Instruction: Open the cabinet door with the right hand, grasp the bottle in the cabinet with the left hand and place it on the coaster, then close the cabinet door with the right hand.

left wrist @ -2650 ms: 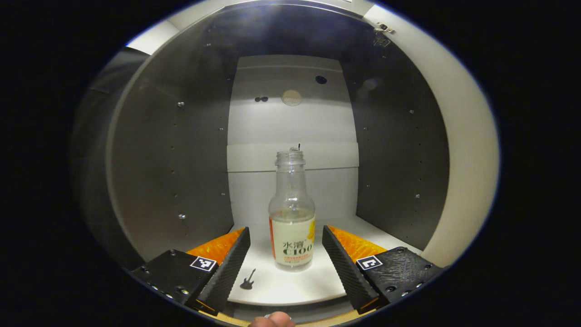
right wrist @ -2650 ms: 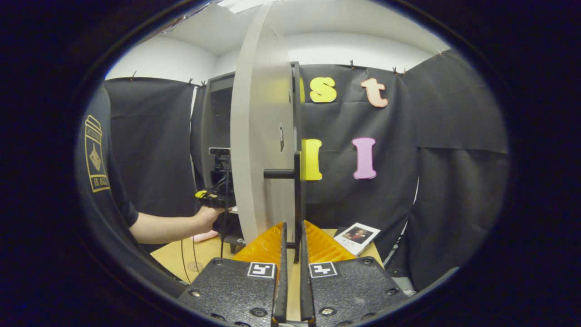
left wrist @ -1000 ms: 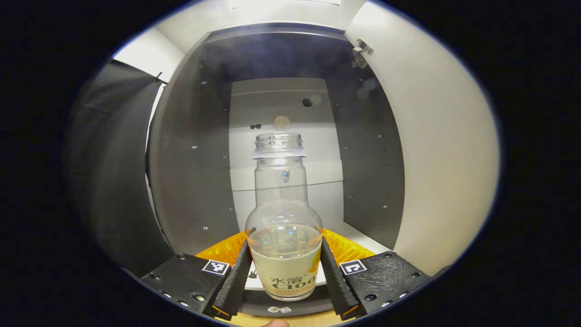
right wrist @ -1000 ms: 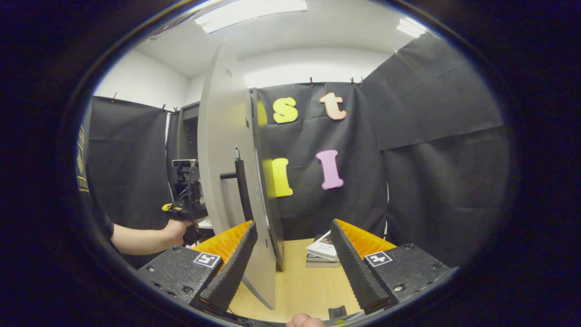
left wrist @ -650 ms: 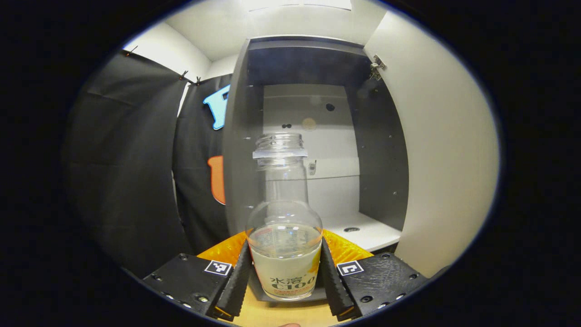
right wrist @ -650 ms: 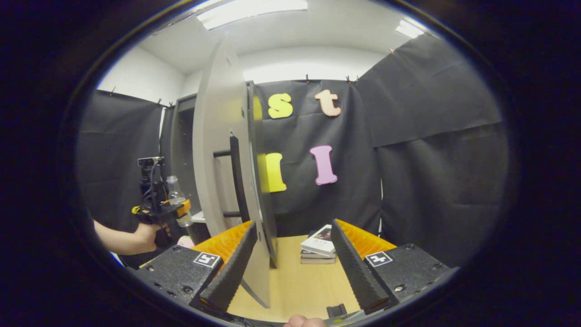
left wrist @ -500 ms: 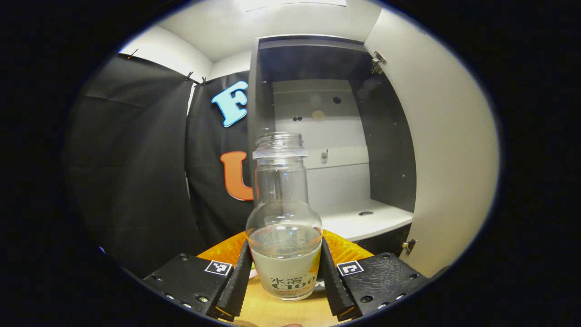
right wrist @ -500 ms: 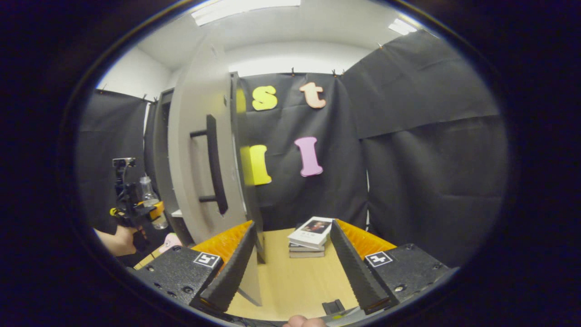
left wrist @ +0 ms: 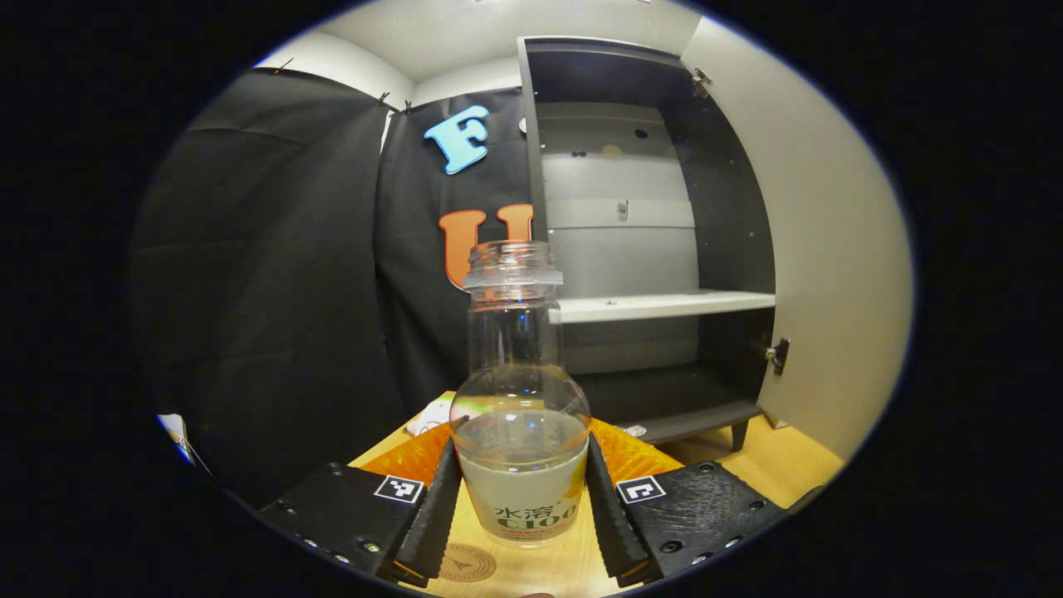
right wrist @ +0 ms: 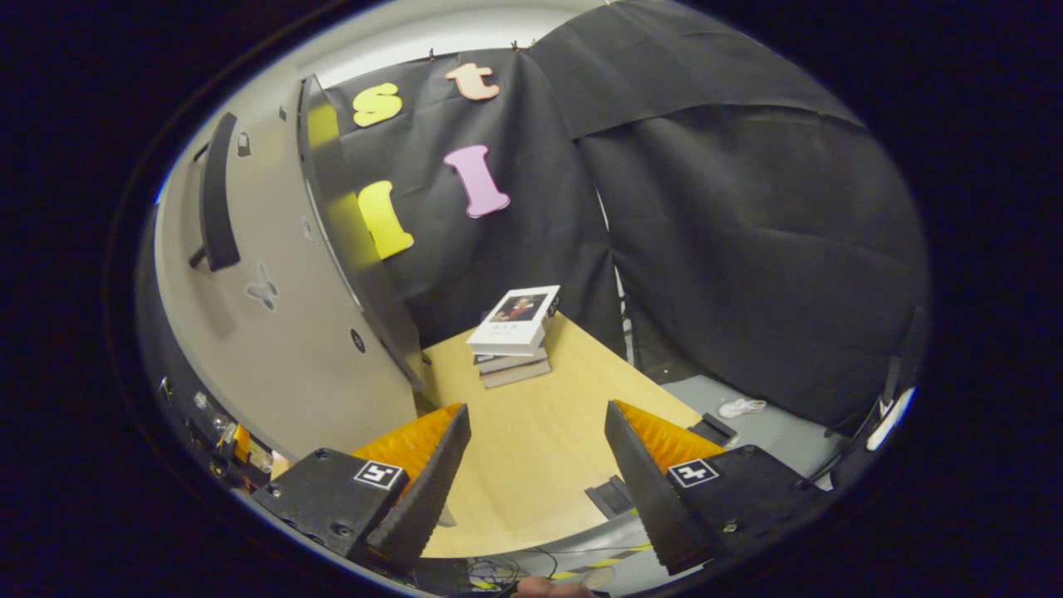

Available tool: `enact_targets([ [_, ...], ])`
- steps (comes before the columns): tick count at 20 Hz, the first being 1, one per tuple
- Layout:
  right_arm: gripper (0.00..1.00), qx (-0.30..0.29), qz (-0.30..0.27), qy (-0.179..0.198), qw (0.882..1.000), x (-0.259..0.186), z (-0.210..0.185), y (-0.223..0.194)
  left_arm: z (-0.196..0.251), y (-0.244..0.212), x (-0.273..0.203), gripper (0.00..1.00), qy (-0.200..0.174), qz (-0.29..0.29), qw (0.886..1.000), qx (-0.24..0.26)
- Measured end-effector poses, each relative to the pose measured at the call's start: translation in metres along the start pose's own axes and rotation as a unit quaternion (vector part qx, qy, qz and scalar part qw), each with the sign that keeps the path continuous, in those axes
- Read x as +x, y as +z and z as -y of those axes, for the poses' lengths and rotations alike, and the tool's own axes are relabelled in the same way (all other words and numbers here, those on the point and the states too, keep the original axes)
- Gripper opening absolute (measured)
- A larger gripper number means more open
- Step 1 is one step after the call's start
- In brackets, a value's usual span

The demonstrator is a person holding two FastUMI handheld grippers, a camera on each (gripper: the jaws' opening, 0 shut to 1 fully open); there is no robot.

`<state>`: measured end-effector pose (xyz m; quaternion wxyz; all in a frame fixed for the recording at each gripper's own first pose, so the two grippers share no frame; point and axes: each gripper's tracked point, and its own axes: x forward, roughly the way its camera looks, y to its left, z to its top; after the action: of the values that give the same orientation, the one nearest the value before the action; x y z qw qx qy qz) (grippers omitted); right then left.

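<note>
In the left gripper view, the left gripper [left wrist: 519, 507] is clamping the bottle [left wrist: 518, 415], both ribbed fingers [left wrist: 433, 515] pressing against its labelled lower body. The bottle is standing upright between them, uncapped, with pale liquid filling its lower part, and its base is sitting low over the wooden tabletop [left wrist: 776, 461]. A round brown coaster [left wrist: 467, 562] is lying on the tabletop just below and a little left of the bottle's base; whether the bottle is touching anything cannot be told. Beyond the bottle the cabinet [left wrist: 644, 241] is standing open, its white shelf [left wrist: 664, 305] showing inside, and the pale cabinet door [left wrist: 830, 274] is swung out to the right.

In the right gripper view, the right gripper [right wrist: 536, 477] is hanging with its fingers spread wide apart, holding nothing. It is tilting over the tabletop [right wrist: 540, 440], where a small stack of books [right wrist: 513, 334] is resting near the back wall. The cabinet door [right wrist: 274, 316] is standing open at the left, apart from the gripper, with its dark handle [right wrist: 217, 195] high up.
</note>
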<state>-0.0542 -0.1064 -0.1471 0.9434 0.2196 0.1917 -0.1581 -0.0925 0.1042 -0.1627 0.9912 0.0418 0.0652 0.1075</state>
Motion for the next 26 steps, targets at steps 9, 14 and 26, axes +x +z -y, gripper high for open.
enact_targets([
  [9, 0.99, -0.128, -0.089, -0.027, 0.987, 0.024, 0.01, -0.067, -0.065, -0.126, 0.001, 0.7, 0.101, -0.016, 0.995, -0.003],
  [14, 0.99, -0.16, -0.113, -0.037, 0.98, 0.029, 0.008, -0.085, -0.085, -0.155, 0.003, 0.7, 0.137, -0.01, 0.99, -0.021],
  [26, 1.0, -0.194, -0.14, 0.004, 0.971, 0.045, -0.038, -0.103, -0.09, -0.157, 0.012, 0.96, 0.132, -0.005, 0.991, -0.024],
])
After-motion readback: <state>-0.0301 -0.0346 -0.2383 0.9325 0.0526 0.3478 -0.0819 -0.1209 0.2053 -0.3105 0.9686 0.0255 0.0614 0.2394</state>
